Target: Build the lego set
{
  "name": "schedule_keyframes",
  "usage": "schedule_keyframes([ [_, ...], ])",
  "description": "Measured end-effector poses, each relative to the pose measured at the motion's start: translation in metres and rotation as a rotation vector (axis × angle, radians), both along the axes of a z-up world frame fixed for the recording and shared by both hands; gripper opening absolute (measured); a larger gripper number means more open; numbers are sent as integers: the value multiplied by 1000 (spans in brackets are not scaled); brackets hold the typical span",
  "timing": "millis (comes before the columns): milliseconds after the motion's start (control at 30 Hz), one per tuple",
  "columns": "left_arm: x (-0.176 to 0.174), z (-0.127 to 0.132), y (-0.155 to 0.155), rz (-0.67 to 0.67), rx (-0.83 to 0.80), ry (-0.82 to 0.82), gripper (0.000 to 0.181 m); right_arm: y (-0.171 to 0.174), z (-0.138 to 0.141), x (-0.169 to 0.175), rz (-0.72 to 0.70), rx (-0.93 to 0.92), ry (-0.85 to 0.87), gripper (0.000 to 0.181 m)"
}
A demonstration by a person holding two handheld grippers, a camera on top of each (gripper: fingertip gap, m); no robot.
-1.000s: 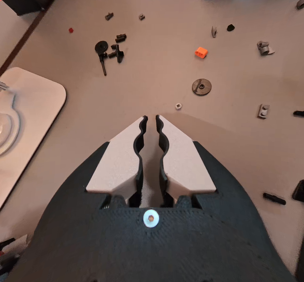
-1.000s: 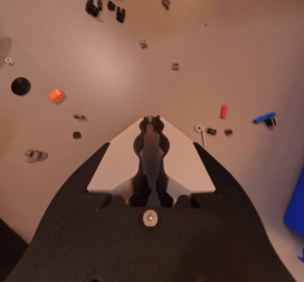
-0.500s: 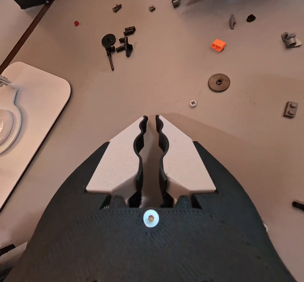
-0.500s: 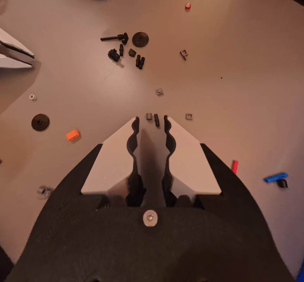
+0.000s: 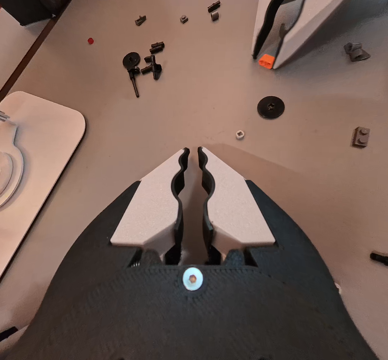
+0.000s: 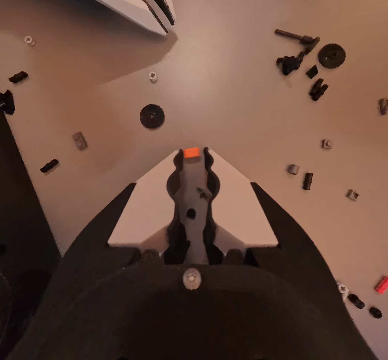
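Barely anything is built yet, as far as I can judge: the pieces lie loose and scattered over the table [image 5: 210, 108], and I see no finished assembly in either view.

Nearest to me, my right gripper [image 6: 192, 150] has its jaws parted, with the orange brick [image 6: 191, 152] sitting between the tips at 12 o'clock. A small gap shows on each side, so I read it as bracketed but not yet pinched; whether a tip already touches it I cannot tell. From the left wrist view the same brick [image 5: 266, 61] rests on the table right at those tips.

My left gripper [image 5: 193, 150] holds nothing; its jaws stand only a sliver apart over bare table.

Just beyond it at 1 o'clock lies a small white bush [image 5: 240, 134], then the black disc [image 5: 270, 107], with a grey two-stud plate [image 5: 360, 138] off at 3 o'clock. Farther out at 11 o'clock sits a cluster of black pins and an axle [image 5: 147, 64], which looks partly joined, though I cannot be sure. A red stud [image 5: 90, 40] and small grey bits [image 5: 183, 19] lie at the far edge.

What remains, I judge, is nearly everything: closing on the orange brick, lifting it, and mating piece after piece.
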State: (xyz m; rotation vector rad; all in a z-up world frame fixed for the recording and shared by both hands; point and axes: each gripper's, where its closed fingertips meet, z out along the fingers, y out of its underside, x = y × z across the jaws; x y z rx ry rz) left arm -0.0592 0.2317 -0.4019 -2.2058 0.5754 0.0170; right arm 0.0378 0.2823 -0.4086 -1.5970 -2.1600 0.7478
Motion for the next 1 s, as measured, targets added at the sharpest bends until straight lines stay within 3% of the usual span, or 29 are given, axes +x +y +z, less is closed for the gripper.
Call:
schedule_keyframes([
  [200, 0, 1, 0, -2, 4, -9, 7, 9, -2, 0, -12, 3, -11, 13],
  [567, -2, 3, 0, 5, 10, -22, 9, 87, -1, -3, -187, 89, -1, 13],
  [667, -1, 2, 0, 2, 7, -18, 9, 95, 4, -3, -233, 69, -1, 27],
  [767, -1, 4, 0, 3, 12, -26, 9, 78, 24, -1, -196, 39, 60, 30],
  [867, -2, 4, 0, 4, 12, -28, 8, 37, 41, 0, -74, -25, 107, 30],
  [1000, -2, 4, 1, 7, 15, -34, 8, -25, 33, -6, 135, -59, 68, 29],
])
